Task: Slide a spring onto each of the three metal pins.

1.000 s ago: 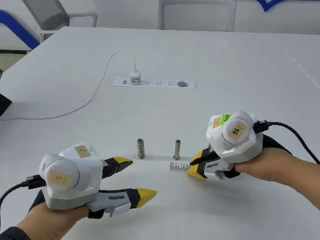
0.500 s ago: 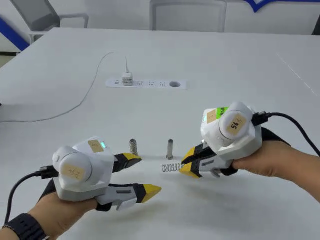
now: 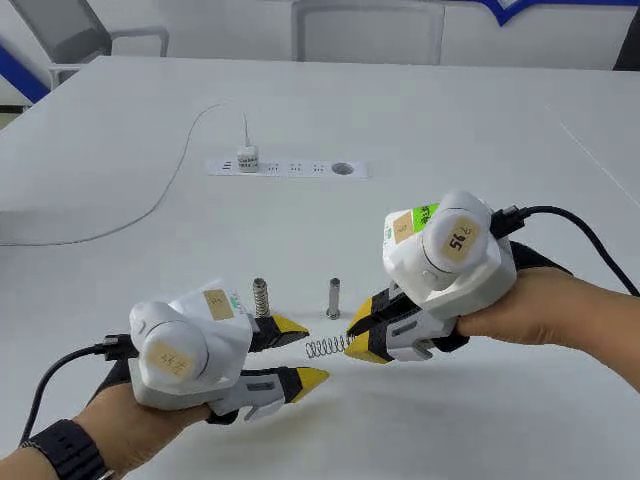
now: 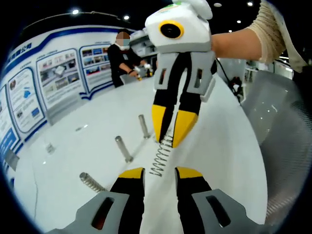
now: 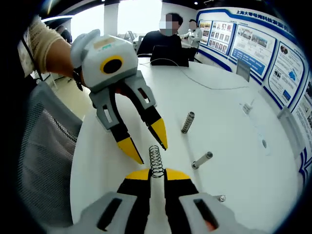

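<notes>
1. Head view: thin wire coil spring point(image 3: 325, 347), long axis roughly level, running between the two grippers over the white worktop's point(image 3: 450, 130) near half.
2. Right gripper point(image 3: 350, 343): yellow-tipped jaws pinched on one spring end, hand gripping from the right.
3. Left gripper point(image 3: 314, 355): jaws partly apart, holding nothing, facing the spring's free end.
4. Just beyond, upright: bare steel pin point(image 3: 333, 298); sleeved pin point(image 3: 261, 298).

White worktable point(image 3: 450, 120), grey chairs point(image 3: 365, 30) along its far edge. Blue-bordered display boards point(image 5: 258, 44) line the wall. Ceiling spotlights point(image 4: 74, 11) lit. Power strip point(image 3: 290, 167) on tabletop.
</notes>
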